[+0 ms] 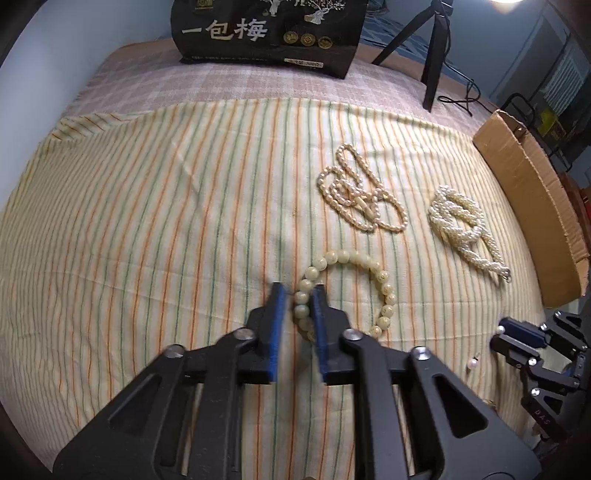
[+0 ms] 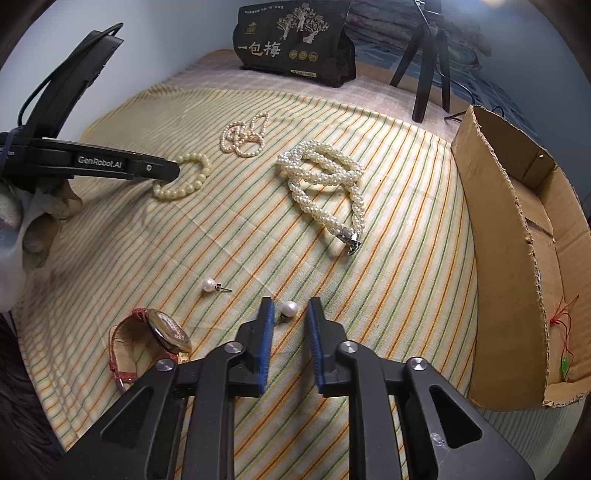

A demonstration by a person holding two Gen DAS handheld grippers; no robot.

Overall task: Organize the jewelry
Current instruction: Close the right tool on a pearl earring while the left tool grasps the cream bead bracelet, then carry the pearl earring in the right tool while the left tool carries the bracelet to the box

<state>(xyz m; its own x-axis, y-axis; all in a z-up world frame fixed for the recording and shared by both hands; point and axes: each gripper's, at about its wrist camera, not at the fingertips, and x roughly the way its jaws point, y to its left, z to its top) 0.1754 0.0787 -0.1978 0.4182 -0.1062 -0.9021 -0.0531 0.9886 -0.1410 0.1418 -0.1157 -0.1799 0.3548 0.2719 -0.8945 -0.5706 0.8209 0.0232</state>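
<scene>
Left gripper (image 1: 297,291) pinches bead bracelet's (image 1: 384,288) near arc.

Both views look steeply down and forward along their own fingers at the striped cloth (image 1: 147,221), close above it. The left wrist view sits nearer the black snack bag (image 1: 266,33), with the cardboard box (image 1: 532,206) at its right edge. The right wrist view sits further from the bag, beside the box. Both share the bag, box, tripod (image 2: 424,66) and cloth.
</scene>
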